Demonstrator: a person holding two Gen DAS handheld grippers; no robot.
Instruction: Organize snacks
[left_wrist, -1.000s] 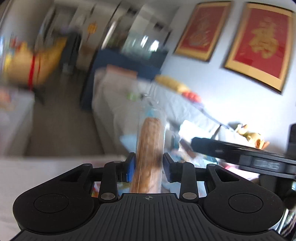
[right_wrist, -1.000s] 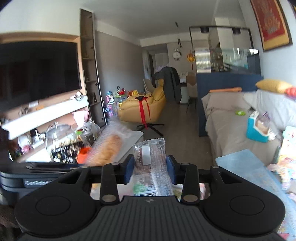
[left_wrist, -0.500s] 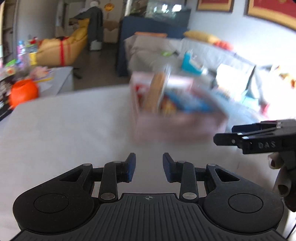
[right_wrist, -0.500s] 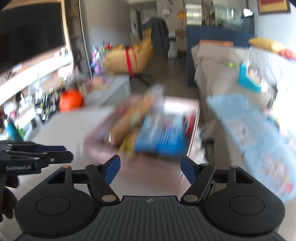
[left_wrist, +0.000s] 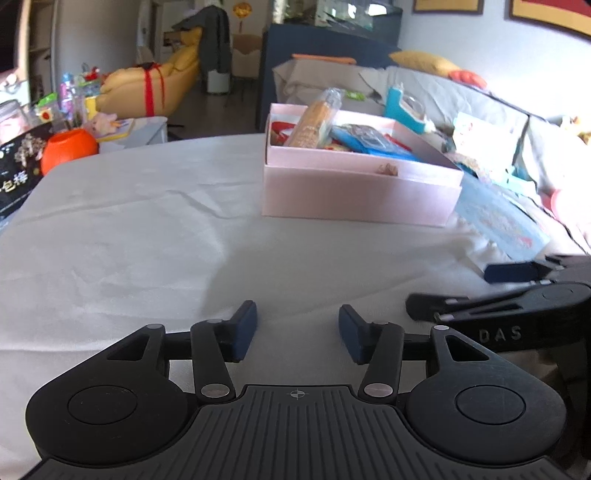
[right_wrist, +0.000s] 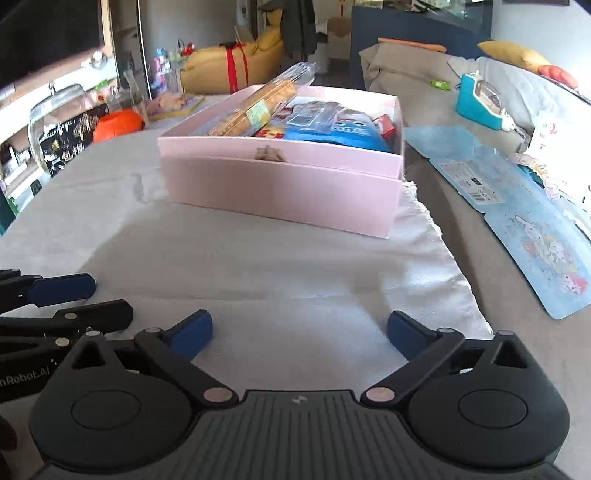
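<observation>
A pink box (left_wrist: 354, 192) (right_wrist: 280, 184) stands on the white cloth. It holds several snacks: a long clear pack of biscuits (left_wrist: 314, 120) (right_wrist: 258, 103) leaning on the far left rim, a blue pack (right_wrist: 343, 134) and a clear wrapped pack (right_wrist: 314, 112). My left gripper (left_wrist: 297, 332) is open and empty, low over the cloth, well short of the box. My right gripper (right_wrist: 299, 332) is open wide and empty, also short of the box. Each gripper shows at the edge of the other's view (left_wrist: 517, 295) (right_wrist: 55, 299).
A white cloth (left_wrist: 147, 240) covers the table. An orange round pot (left_wrist: 68, 149) (right_wrist: 118, 125) sits beyond its far left edge, with a glass jar (right_wrist: 59, 125) beside it. A flat blue cartoon pack (right_wrist: 532, 229) lies on the grey sofa to the right.
Both grippers let go of their snack packs, which now lie in the pink box, and have drawn back low over the cloth, jaws open.
</observation>
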